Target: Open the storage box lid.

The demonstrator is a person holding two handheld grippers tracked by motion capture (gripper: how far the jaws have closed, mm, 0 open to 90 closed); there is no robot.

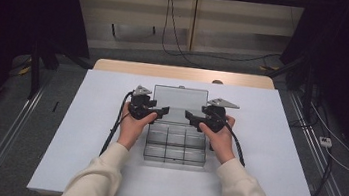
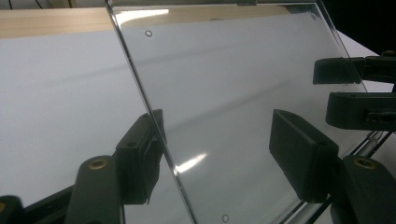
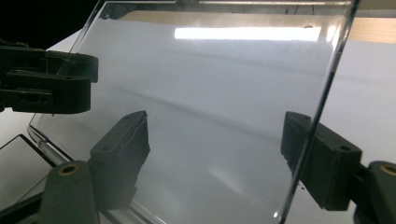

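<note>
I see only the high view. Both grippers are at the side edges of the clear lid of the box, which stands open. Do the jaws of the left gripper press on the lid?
Observer: No. In the left gripper view the left gripper is open. The side edge of the lid runs up between its jaws, close to one pad and well apart from the other.
Operator: And the right gripper?
Observer: The right gripper is open too. The lid's other side edge passes between its jaws, near the outer one.
Operator: Is there anything on the lid itself?
Observer: Only small round marks near its corners. Otherwise it is clear, with reflections of light.
</note>
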